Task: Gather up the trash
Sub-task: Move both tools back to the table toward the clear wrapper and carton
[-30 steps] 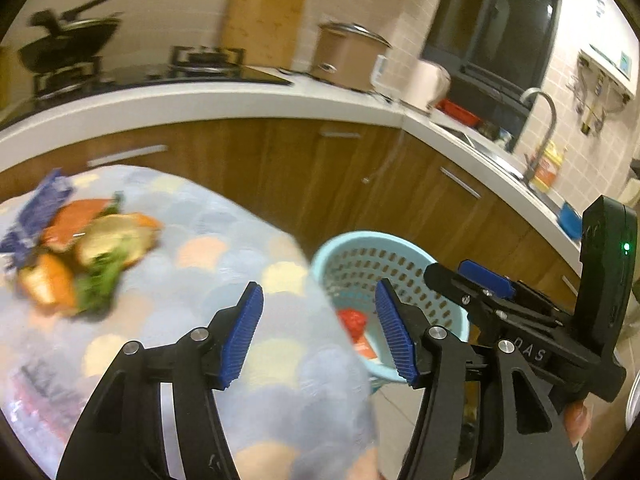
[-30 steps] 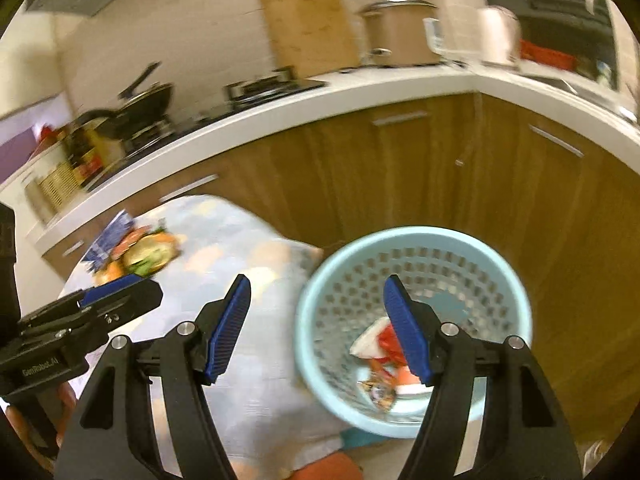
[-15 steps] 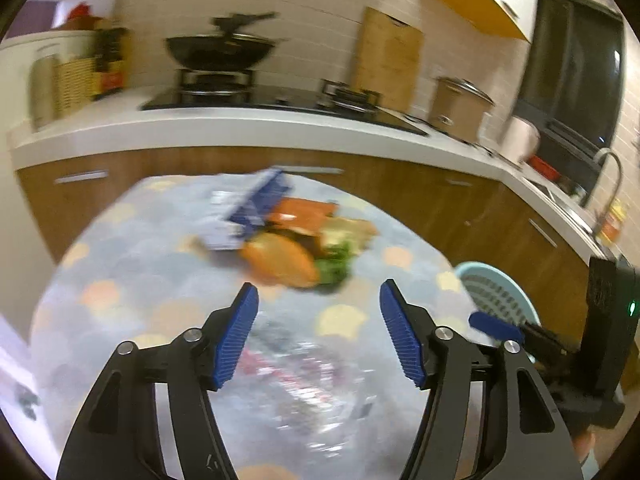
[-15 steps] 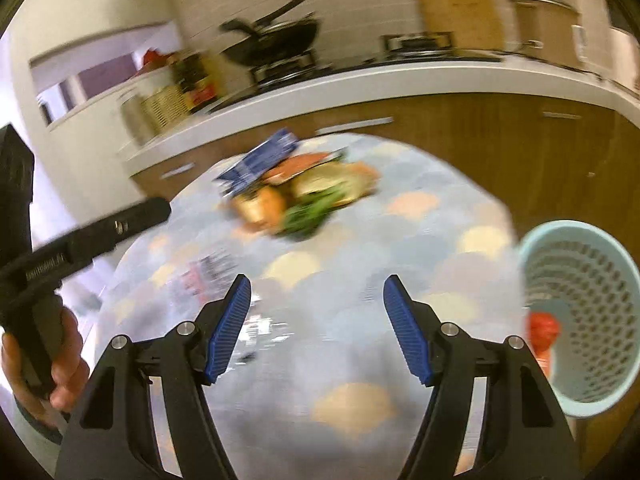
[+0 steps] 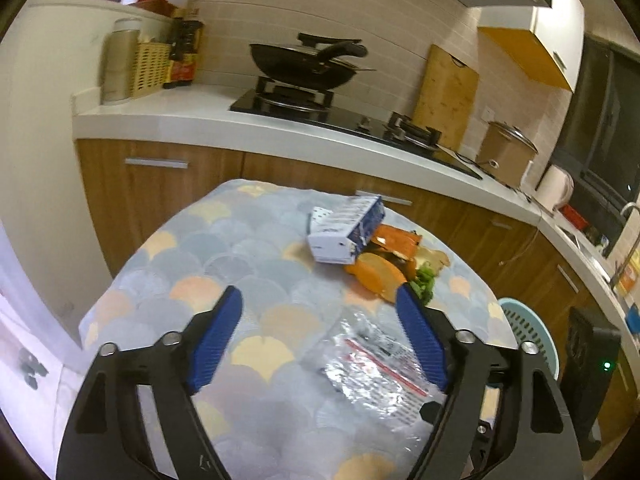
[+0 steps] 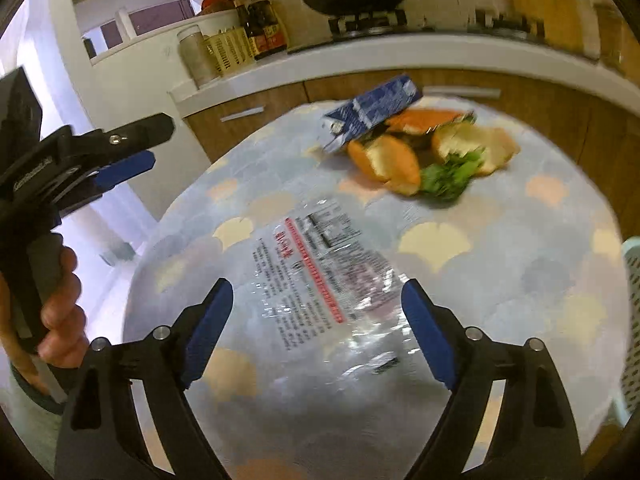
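Observation:
A round table [image 5: 208, 264] with a scale-patterned cloth holds trash. A clear plastic wrapper [image 6: 320, 280] with red and black print lies near the front, also in the left wrist view [image 5: 376, 372]. A blue and white carton [image 5: 346, 230] lies at the far side beside orange peels [image 5: 378, 274] and green scraps [image 5: 424, 280]; the carton [image 6: 374, 114], peels [image 6: 388, 162] and greens [image 6: 448, 174] also show in the right wrist view. My left gripper [image 5: 320, 336] is open above the table. My right gripper [image 6: 316, 328] is open just above the wrapper. Both are empty.
A light blue perforated basket [image 5: 528, 332] stands on the floor to the right of the table, its rim [image 6: 632, 264] also in the right wrist view. Wooden cabinets and a white counter [image 5: 280, 128] with a wok [image 5: 304, 64] run behind the table.
Both grippers have swung left, away from the basket and back over the table. The wrapper and the carton pile now lie in front of them. Both stay open.

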